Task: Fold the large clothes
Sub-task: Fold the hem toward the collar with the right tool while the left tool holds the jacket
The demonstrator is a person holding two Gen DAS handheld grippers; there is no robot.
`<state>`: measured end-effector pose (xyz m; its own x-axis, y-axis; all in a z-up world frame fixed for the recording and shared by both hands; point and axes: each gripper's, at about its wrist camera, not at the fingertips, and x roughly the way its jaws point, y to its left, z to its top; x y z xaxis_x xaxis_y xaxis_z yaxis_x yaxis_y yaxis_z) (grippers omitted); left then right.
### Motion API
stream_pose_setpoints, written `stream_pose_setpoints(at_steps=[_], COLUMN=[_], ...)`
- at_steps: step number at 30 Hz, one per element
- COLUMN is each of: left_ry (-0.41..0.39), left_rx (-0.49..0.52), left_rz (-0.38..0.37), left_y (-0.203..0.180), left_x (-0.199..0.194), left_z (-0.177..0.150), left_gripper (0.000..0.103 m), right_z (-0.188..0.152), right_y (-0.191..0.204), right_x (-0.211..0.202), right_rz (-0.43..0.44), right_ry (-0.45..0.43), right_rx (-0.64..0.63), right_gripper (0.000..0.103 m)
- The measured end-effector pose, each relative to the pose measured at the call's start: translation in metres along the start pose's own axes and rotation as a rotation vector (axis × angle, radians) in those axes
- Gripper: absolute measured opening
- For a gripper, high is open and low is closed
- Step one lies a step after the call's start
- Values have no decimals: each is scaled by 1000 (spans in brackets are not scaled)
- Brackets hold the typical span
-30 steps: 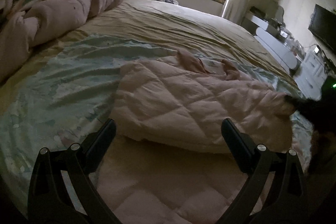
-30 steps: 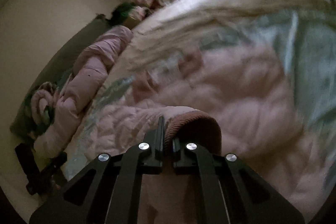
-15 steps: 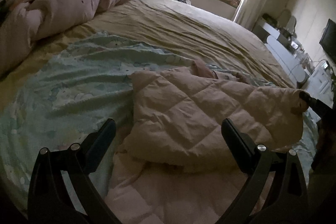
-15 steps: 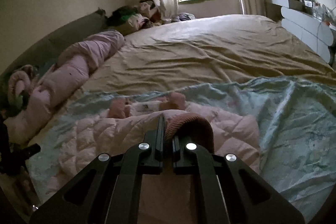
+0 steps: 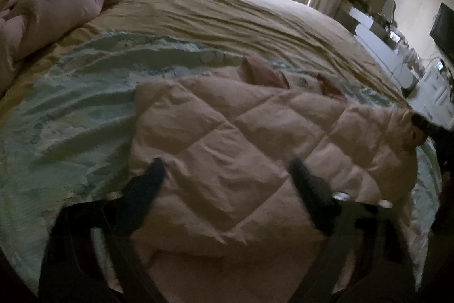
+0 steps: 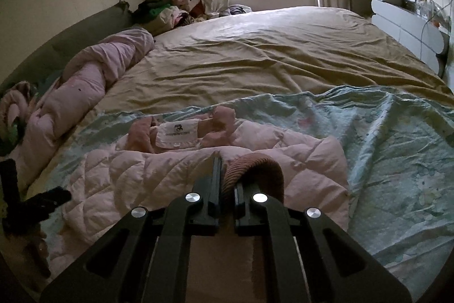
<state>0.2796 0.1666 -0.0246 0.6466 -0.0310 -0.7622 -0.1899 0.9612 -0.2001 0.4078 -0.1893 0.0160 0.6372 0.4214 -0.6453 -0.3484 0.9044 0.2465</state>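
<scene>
The right hand-held gripper (image 6: 225, 175) pinches the jacket's ribbed cuff (image 6: 255, 172); the left hand-held gripper (image 5: 227, 169), jaws just narrowing but ungripped, should catch the quilted pink jacket (image 5: 241, 138) flat before closing.

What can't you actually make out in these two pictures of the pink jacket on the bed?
- Left wrist view: motion blur smears the left gripper, so whether its fingers touch the pink quilted jacket is unclear.
- Right wrist view: the right gripper hides the jacket's near edge behind the ribbed cuff it clamps.
- Right wrist view: the collar label is too small to read.
- Both views: the jacket's lower part is cut off by the frame.
</scene>
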Motion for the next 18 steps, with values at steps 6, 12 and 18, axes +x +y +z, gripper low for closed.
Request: stream_pose_setpoints(at_steps=[6, 12, 18], left_ry=[80, 115, 119], left_rx=[42, 40, 37], left_rz=[34, 34, 44], left_y=[0, 5, 6], left_x=[25, 40, 46], left_z=[-13, -22, -24], left_gripper=[61, 61, 62], right_z=[0, -3, -5], right_y=[2, 6, 45], right_x=[-5, -29, -28], right_rz=[-42, -134, -61], right_ry=[12, -50, -29], right_rx=[-6, -11, -104], right_gripper=[17, 34, 40])
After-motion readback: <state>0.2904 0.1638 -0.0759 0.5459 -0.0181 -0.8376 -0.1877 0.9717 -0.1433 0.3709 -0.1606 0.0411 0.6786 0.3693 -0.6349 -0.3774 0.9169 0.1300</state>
